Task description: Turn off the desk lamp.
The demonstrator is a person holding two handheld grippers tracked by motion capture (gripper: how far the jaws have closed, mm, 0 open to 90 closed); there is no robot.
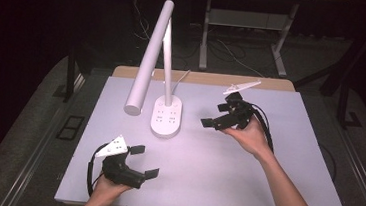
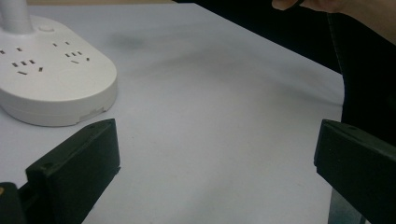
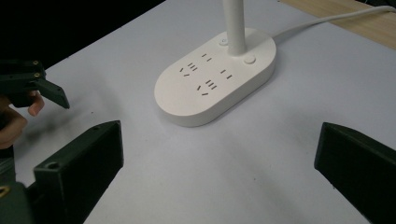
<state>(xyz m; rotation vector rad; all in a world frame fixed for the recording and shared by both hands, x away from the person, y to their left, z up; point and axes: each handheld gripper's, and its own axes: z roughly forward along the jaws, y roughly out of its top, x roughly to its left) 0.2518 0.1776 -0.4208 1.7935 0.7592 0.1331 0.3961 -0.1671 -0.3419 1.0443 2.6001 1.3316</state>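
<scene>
In the high view you are holding the left tongs gaping empty at lower left and the right tongs gaping empty right of centre, the white lamp standing between them on the worktop.

In the left gripper view, the lamp's socket base is sitting at upper left, cut off by the frame.

In the right gripper view, the base is lying at upper centre, its markings too small to read.

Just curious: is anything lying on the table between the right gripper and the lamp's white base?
No. In the right gripper view, bare table lies between the open right gripper and the lamp base.
</scene>
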